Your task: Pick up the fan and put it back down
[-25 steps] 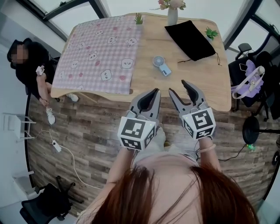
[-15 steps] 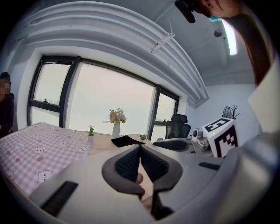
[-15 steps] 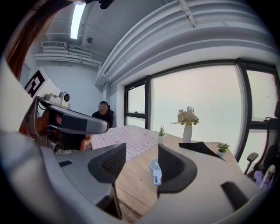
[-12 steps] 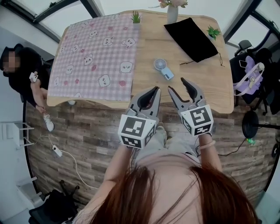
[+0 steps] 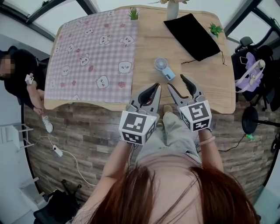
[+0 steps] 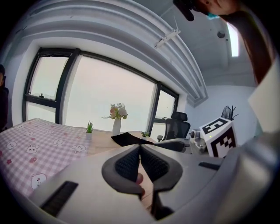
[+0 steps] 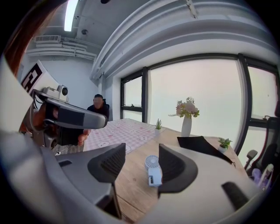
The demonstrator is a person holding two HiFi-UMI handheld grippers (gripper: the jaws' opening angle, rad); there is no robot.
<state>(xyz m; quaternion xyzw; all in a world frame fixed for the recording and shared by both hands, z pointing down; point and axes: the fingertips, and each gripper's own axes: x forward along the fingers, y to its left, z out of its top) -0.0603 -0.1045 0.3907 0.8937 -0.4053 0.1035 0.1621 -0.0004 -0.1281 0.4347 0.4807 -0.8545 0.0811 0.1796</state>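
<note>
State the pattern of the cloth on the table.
Cloth: pink check with cartoon animal faces; best in head view.

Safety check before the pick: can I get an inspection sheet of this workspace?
Surface: wooden table, pink checked cloth over its left part.
Job's things: fan lying on bare wood, untouched.
Clutter: black pouch, vase, left plant, right plant.
Grippers: left gripper fingers together, nothing held; right gripper fingers apart, nothing held, fan ahead.
Cables: white cable on the floor at left.
Surroundings: seated person at left; chair, purple bag at right.
</note>
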